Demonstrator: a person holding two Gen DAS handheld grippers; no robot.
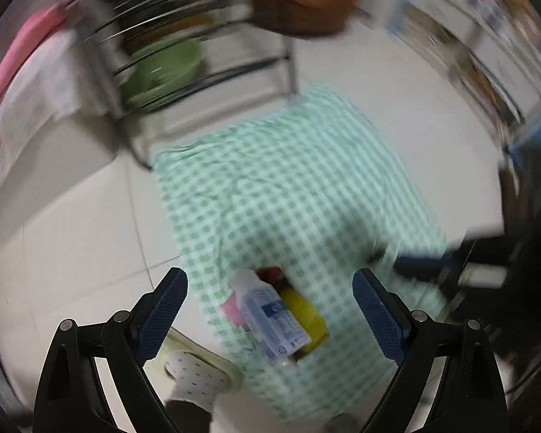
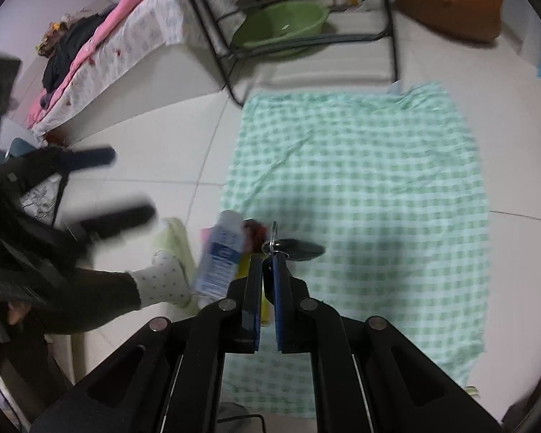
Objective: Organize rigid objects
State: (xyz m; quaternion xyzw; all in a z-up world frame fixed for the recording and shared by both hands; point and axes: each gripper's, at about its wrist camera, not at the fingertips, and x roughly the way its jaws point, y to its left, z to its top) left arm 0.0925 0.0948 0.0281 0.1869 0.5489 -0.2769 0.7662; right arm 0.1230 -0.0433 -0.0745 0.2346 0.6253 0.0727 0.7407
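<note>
A green checked cloth (image 1: 299,187) lies on the white tile floor, also in the right wrist view (image 2: 371,180). A small box at its near left edge holds a clear bottle with a blue label (image 1: 270,310), a yellow item (image 1: 303,310) and a pink item (image 1: 231,308). My left gripper (image 1: 270,285) is open above that box, empty. My right gripper (image 2: 268,249) is shut on a metal spoon (image 2: 295,247), bowl pointing right, held above the cloth beside the bottle (image 2: 220,252). The left gripper's fingers (image 2: 90,157) show blurred at the left.
A metal rack (image 2: 306,36) with a green basin (image 2: 281,25) stands beyond the cloth. A bed with a pink cover (image 2: 101,43) is at the left. A socked foot (image 2: 162,278) on a pale green slipper rests beside the box. A brown bag (image 2: 447,0) sits far right.
</note>
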